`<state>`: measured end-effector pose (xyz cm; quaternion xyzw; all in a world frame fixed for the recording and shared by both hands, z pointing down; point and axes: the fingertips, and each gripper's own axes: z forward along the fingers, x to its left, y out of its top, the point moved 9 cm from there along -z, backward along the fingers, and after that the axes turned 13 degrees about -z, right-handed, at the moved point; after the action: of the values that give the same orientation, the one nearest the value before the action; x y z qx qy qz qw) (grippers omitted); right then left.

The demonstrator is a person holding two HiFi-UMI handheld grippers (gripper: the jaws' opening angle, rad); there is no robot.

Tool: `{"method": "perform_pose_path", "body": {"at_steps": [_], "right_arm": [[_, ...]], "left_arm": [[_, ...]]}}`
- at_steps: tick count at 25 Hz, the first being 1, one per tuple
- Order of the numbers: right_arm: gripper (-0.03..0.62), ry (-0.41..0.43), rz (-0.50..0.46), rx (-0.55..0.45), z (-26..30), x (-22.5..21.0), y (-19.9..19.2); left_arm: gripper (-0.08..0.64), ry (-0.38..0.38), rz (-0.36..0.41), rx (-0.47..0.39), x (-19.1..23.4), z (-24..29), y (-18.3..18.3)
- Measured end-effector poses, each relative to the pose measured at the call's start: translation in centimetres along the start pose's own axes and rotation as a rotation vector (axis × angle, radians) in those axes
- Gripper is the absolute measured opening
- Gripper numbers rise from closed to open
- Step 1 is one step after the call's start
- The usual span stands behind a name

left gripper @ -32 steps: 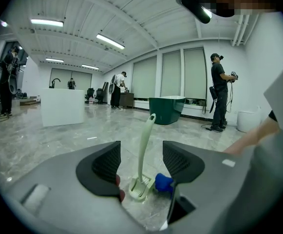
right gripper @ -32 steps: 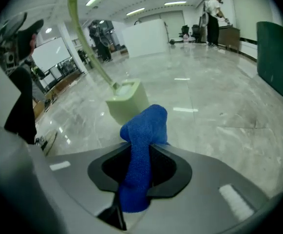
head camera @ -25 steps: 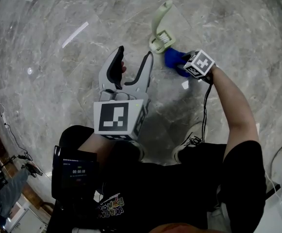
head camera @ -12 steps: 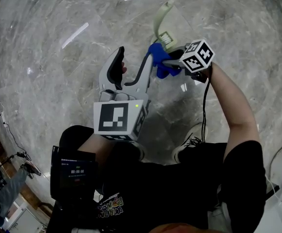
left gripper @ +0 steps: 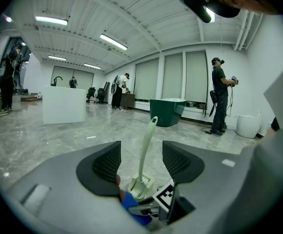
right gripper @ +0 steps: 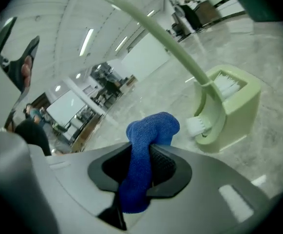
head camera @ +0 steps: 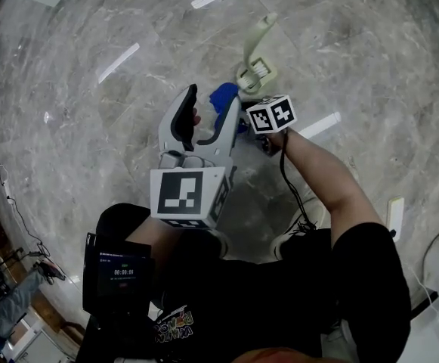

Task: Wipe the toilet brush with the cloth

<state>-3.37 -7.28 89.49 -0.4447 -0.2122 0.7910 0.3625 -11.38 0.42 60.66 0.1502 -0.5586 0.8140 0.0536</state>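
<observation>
One toilet brush [head camera: 261, 36], one holder [head camera: 255, 74], one blue cloth [right gripper: 153, 126], two grippers: left gripper [left gripper: 141, 152], right gripper [right gripper: 143, 150].

The pale green toilet brush [head camera: 259, 45] stands in its matching holder [head camera: 255, 74] on the grey stone floor [head camera: 91, 127], long curved handle upward, while the bunched blue cloth [right gripper: 148, 135] sits pinched in the right gripper [right gripper: 142, 165] near the holder.
</observation>
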Motion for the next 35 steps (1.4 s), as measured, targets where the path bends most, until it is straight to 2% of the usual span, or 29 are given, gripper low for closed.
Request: {"method": "perform_pose_path", "body": {"at_steps": [5,8,10,14,18,20,22,27,29,32,35], "right_arm": [[0.101,-0.120,0.239,-0.225,0.5,-0.6,3.4],[0.101,-0.102,0.295,-0.330,-1.3,-0.9,5.0],[0.101,-0.034,0.257,-0.369,-2.8,0.0,6.4],[0.101,0.123,0.088,-0.431,-6.7,3.3,10.2],[0.103,0.174,-0.007,-0.508,-9.6,4.4,13.5],[0.102,0.180,-0.067,-0.464,-9.6,4.4,13.6],[0.103,0.182,-0.110,-0.363,-8.6,4.0,12.2],[0.103,0.124,-0.134,-0.035,-5.5,1.1,4.6],[0.103,0.082,-0.130,0.061,-5.2,-0.4,1.9],[0.103,0.062,-0.123,0.112,-5.7,-1.8,0.7],[0.103,0.130,-0.136,0.112,-6.4,-1.5,1.9]], "left_arm": [[0.268,-0.032,0.028,-0.009,0.0,0.1,-0.1],[0.267,-0.027,0.000,-0.015,-0.2,0.2,0.1],[0.267,-0.024,-0.013,-0.008,-0.2,0.0,0.3],[0.267,-0.027,-0.020,-0.004,-0.1,-0.4,0.5],[0.267,-0.029,-0.037,-0.017,-0.3,0.1,1.0],[0.265,-0.028,-0.036,-0.026,-0.4,0.2,1.0],[0.265,-0.024,-0.025,-0.018,-0.3,0.2,0.8],[0.265,-0.023,-0.020,-0.002,-0.5,0.4,1.4],[0.265,-0.029,-0.017,0.005,-0.7,0.6,1.3],[0.265,-0.023,-0.025,0.015,-0.8,0.6,1.2],[0.265,-0.015,-0.029,0.016,-0.7,0.6,1.0]]}}
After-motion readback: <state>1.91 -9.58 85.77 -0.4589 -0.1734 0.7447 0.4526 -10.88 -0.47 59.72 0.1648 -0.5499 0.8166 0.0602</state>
